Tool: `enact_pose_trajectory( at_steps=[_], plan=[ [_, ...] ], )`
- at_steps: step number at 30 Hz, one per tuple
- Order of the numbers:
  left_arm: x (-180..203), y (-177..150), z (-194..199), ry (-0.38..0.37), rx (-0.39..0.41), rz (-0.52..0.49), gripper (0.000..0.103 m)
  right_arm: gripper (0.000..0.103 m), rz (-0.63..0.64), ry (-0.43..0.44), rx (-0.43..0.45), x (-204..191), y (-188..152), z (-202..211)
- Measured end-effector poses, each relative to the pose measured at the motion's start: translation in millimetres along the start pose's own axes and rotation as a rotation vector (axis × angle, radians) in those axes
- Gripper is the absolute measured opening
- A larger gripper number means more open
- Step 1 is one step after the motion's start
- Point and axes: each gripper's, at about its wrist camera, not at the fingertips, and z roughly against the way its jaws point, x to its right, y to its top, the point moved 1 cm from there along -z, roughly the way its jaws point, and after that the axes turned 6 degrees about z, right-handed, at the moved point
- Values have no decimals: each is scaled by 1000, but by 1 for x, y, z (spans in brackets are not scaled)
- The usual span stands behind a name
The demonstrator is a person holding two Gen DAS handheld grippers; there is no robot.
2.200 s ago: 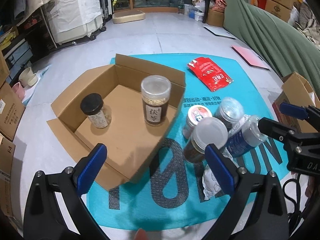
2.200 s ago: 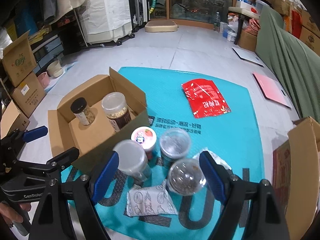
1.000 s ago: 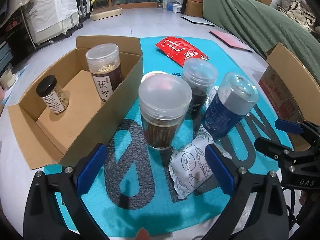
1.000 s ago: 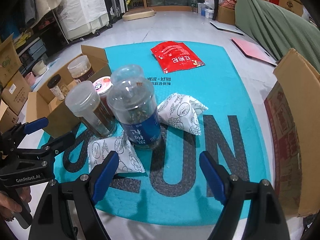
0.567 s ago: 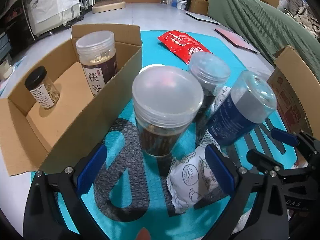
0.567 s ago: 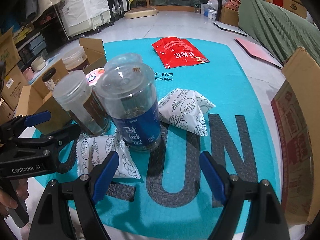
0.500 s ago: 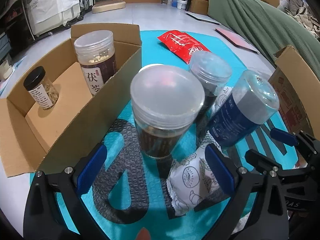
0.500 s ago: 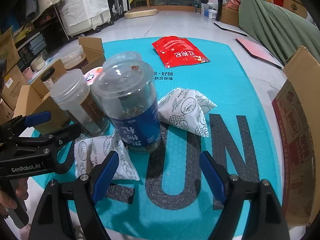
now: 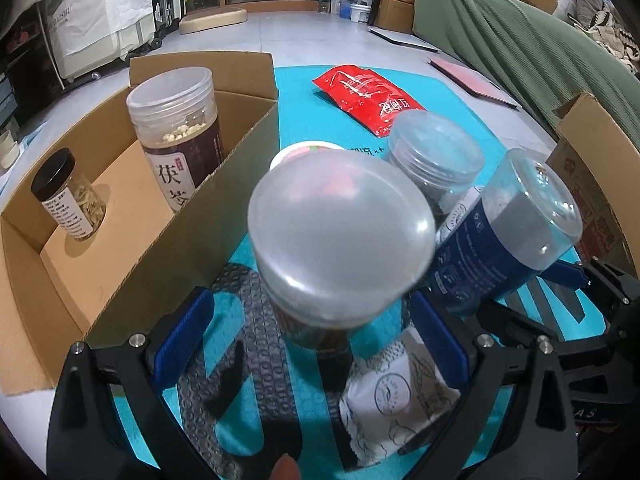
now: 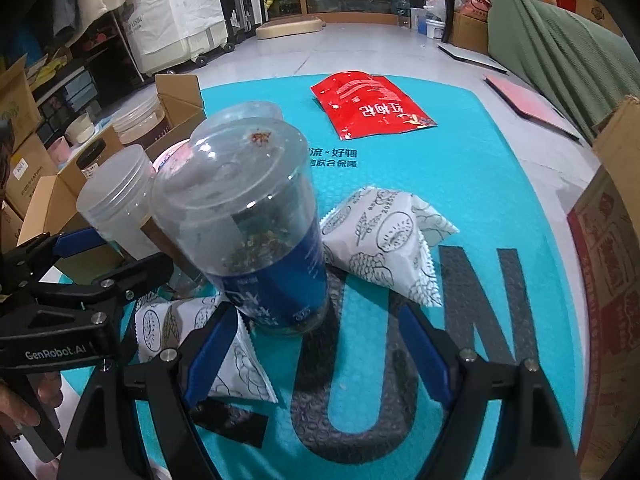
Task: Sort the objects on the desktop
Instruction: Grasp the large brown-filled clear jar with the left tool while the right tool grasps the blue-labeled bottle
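On the teal mat (image 9: 296, 92), a clear-lidded jar of dark contents (image 9: 340, 248) is straddled by the spread left gripper (image 9: 312, 332), untouched. A blue-labelled jar (image 10: 256, 224) is flanked likewise by the released right gripper (image 10: 316, 344). Two jars are held in the cardboard box (image 9: 132, 232), far left. Only the right view shows the far white sachet (image 10: 384, 232).

Both my tongs are matte black plastic frames with two arms, each tipped by a flat blue pad. My left tongs (image 9: 312, 334) show round silver screws on the arms, and in the right view their side reads "GenRobot.AI" in white. My right tongs (image 10: 316, 350) carry the same screws. My bare-skinned left hand (image 10: 24, 404) shows at the edge.
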Motion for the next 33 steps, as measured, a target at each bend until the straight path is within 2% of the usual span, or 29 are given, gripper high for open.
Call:
enact_pose_trajectory(
  at_steps=[14, 19, 22, 25, 28, 31, 33],
  plan=[
    [0, 18, -15, -13, 33, 19, 99, 83, 17, 47, 40, -8, 16, -16],
    [1, 22, -20, 10, 35, 42, 99, 83, 9, 51, 51, -10, 19, -23],
    [3, 22, -23, -24, 25, 52, 99, 83, 0, 55, 63, -10, 21, -25],
    [4, 23, -26, -22, 18, 64, 99, 83, -4, 58, 73, -10, 22, -26],
    [6, 23, -26, -11, 24, 62, 93, 79, 6, 60, 81, -10, 23, -27],
    [8, 23, -27, 2, 17, 64, 81, 66, 28, 67, 88, -14, 25, -27],
    [7, 22, -26, 23, 15, 72, 70, 63, 41, 62, 90, -15, 26, -26]
  ],
)
